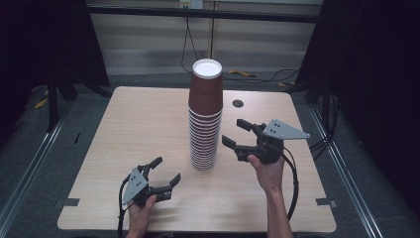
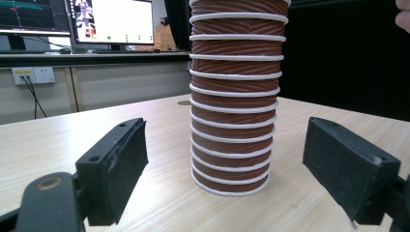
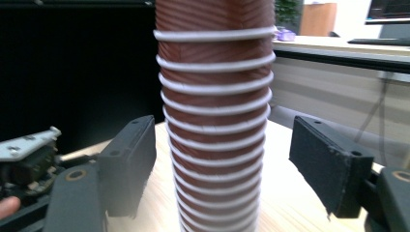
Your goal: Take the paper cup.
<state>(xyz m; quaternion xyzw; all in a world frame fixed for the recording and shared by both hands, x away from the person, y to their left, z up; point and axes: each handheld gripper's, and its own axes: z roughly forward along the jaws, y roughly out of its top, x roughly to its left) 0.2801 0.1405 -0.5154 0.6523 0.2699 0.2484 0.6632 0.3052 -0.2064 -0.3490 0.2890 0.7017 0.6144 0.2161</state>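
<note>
Tall stack of brown paper cups (image 2: 234,104): matt, ribbed with slanted embossed lines, each rim a smooth rolled white bead; inside of the top cup plain white. Pale wood-grain tabletop (image 1: 138,134): smooth, faintly satin, probably laminate, though hard to judge from above. Black pads (image 2: 118,166) on the left gripper (image 1: 166,171): coarse, foam-like, matt, edges slightly frayed; housings of dull black plastic. Grey three-cornered plate (image 1: 285,130) on the right gripper (image 1: 236,133): flat, metal-looking, low sheen.
</note>
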